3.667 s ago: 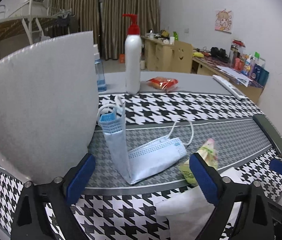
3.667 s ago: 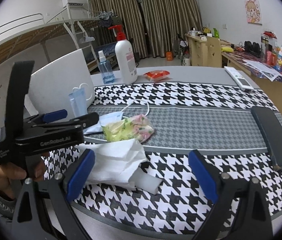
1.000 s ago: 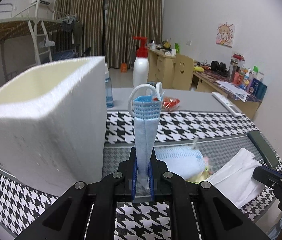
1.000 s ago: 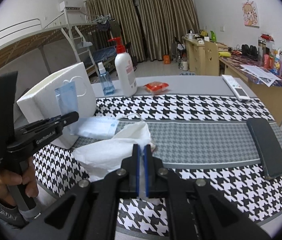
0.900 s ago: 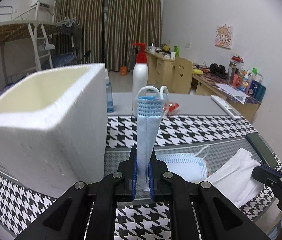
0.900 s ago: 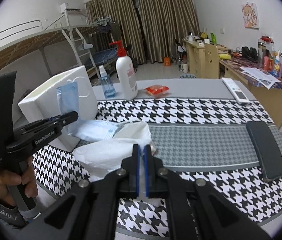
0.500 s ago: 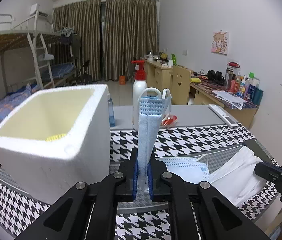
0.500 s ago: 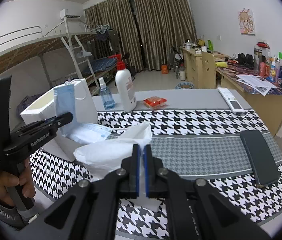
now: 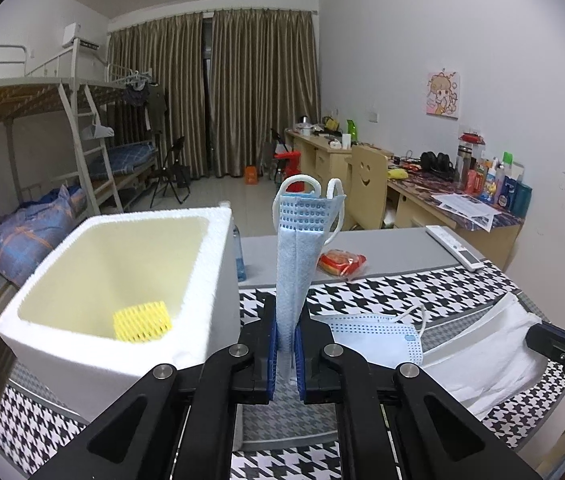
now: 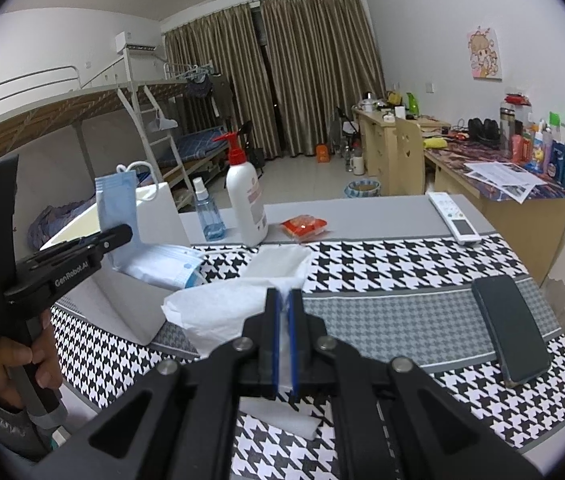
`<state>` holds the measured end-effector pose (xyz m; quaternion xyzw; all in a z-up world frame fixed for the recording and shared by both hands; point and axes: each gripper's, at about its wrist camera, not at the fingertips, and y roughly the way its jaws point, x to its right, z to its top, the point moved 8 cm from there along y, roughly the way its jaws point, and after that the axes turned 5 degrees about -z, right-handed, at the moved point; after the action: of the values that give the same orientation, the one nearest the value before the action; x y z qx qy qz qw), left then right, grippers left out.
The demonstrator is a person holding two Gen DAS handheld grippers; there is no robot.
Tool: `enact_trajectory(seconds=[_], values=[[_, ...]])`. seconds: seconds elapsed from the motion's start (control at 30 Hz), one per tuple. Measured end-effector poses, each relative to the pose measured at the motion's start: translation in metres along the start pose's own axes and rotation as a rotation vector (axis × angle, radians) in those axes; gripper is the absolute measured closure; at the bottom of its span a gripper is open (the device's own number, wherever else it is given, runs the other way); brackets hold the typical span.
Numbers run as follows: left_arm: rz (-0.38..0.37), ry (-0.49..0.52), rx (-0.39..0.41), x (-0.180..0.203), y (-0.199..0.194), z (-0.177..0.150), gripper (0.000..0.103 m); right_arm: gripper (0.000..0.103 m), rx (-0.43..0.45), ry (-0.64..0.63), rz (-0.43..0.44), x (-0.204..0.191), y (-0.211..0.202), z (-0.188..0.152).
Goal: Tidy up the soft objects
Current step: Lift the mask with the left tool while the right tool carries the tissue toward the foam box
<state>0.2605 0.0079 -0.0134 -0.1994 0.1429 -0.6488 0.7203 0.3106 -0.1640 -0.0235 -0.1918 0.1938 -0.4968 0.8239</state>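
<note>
Above a houndstooth-patterned table (image 10: 382, 268), the left gripper (image 9: 285, 354) pinches a folded blue face mask (image 9: 296, 256) upright between closed jaws, just right of an open white foam box (image 9: 122, 292) with a yellow mesh piece (image 9: 142, 320) inside. The right gripper (image 10: 283, 344) is clamped on white tissue (image 10: 226, 300). A second mask (image 9: 374, 338) hangs below the first. A phone (image 10: 514, 334) lies at right.
</note>
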Motion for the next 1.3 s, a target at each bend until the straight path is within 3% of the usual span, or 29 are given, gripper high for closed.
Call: enact_trajectory(seconds=[1.3], values=[[0.034,-0.01,0.139,-0.04,-0.027,0.055,0.095,0.097,0.101,-0.034,0.049,-0.036,0.004,0.044]])
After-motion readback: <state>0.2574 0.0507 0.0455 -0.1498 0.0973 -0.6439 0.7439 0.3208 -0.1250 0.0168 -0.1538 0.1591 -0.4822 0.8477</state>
